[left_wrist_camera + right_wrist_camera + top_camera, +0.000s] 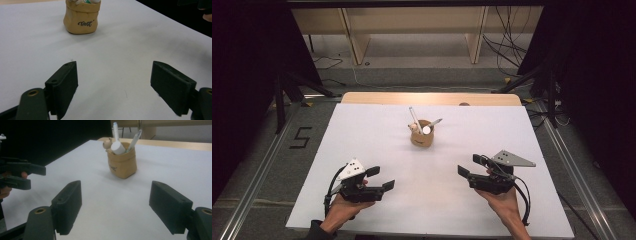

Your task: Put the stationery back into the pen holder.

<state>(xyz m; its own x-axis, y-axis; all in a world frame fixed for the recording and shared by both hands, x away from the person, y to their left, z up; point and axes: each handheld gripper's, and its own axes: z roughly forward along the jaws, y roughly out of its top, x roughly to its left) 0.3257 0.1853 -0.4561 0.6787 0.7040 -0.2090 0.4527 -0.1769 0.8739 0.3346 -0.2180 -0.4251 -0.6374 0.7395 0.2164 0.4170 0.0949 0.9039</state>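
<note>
A small tan pouch-shaped holder (421,135) printed "Best" stands near the middle of the white table (362,140), with pens and a white marker sticking out of it. The left gripper view has the holder (80,18) ahead, and in the right gripper view the holder (122,161) stands with its pens up. My left gripper (380,178) rests open at the front left, nothing between its jaws. At the front right my right gripper (471,165) is open and empty too. Both point toward the holder, well short of it.
A wooden strip (432,98) runs along the table's far edge. Beyond it are shelf legs and loose cables (507,45) on the floor. Black tripod legs (287,95) stand at the far left and far right. White tabletop lies bare around the holder.
</note>
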